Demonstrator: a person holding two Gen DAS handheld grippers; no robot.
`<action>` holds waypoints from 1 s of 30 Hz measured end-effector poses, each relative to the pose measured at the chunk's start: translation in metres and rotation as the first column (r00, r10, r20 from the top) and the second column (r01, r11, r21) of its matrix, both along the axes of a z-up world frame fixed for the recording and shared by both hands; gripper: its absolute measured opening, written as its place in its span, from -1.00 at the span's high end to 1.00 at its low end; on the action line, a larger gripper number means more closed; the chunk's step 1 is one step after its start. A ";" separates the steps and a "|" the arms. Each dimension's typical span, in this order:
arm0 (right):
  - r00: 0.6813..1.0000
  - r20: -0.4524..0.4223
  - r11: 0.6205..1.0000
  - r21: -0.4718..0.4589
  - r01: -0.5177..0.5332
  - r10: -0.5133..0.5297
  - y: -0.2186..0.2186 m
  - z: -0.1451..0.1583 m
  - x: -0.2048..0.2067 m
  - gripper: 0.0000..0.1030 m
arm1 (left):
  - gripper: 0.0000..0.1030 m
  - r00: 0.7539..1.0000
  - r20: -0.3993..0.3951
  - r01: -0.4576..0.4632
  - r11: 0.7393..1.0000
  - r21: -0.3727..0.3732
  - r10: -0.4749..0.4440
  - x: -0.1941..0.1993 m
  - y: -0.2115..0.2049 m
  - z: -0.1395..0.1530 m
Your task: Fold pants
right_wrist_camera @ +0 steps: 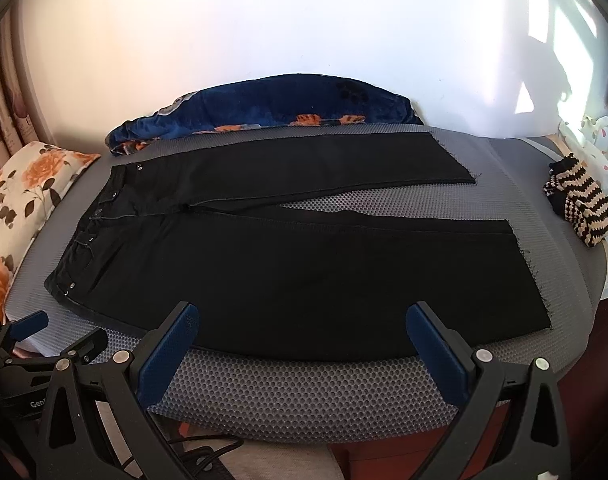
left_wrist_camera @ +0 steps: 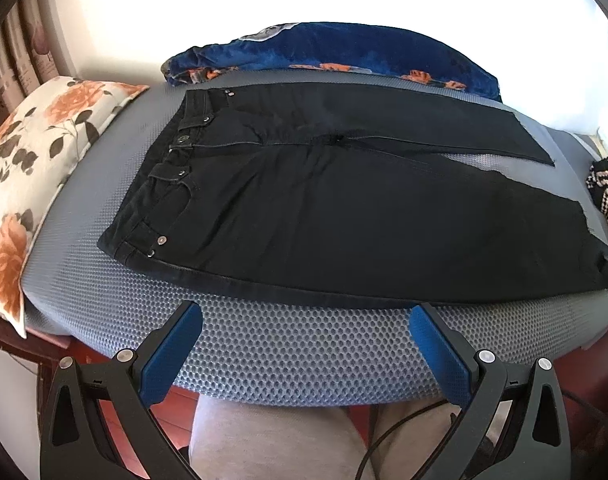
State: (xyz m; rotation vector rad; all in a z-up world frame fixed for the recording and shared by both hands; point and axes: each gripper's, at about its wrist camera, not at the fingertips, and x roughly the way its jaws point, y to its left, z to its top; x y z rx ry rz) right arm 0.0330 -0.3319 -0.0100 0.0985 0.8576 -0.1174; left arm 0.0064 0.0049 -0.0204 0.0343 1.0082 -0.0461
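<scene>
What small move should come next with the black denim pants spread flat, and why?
Probably lower both grippers to the near leg's edge and pinch it. The black denim pants lie unfolded on the grey mesh mat, legs apart; the left gripper and right gripper hover open, holding nothing.

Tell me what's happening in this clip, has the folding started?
Not yet. Black pants lie flat and unfolded on a grey mesh mat, waistband to the left, legs spread apart to the right. A person holds the left gripper and right gripper open at the mat's near edge, neither touching the fabric.
</scene>
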 end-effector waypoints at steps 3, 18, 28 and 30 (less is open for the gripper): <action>1.000 -0.003 1.000 0.002 -0.012 0.012 0.001 0.000 0.001 -1.00 | -0.99 1.000 0.005 0.000 1.000 0.005 0.000 -0.001 0.000 0.000; 1.000 -0.021 1.000 0.006 -0.013 0.013 -0.002 -0.005 0.002 -1.00 | -0.99 0.999 -0.015 -0.030 0.999 0.026 0.030 0.001 0.001 0.001; 0.999 -0.036 1.000 0.010 -0.021 0.022 0.001 -0.008 0.006 -1.00 | -0.99 0.999 -0.025 -0.038 0.999 0.028 0.039 0.005 0.001 -0.001; 0.999 -0.035 1.000 0.009 -0.021 0.022 0.001 -0.007 0.007 -1.00 | -0.99 0.999 -0.025 -0.038 0.999 0.031 0.039 0.005 0.001 -0.001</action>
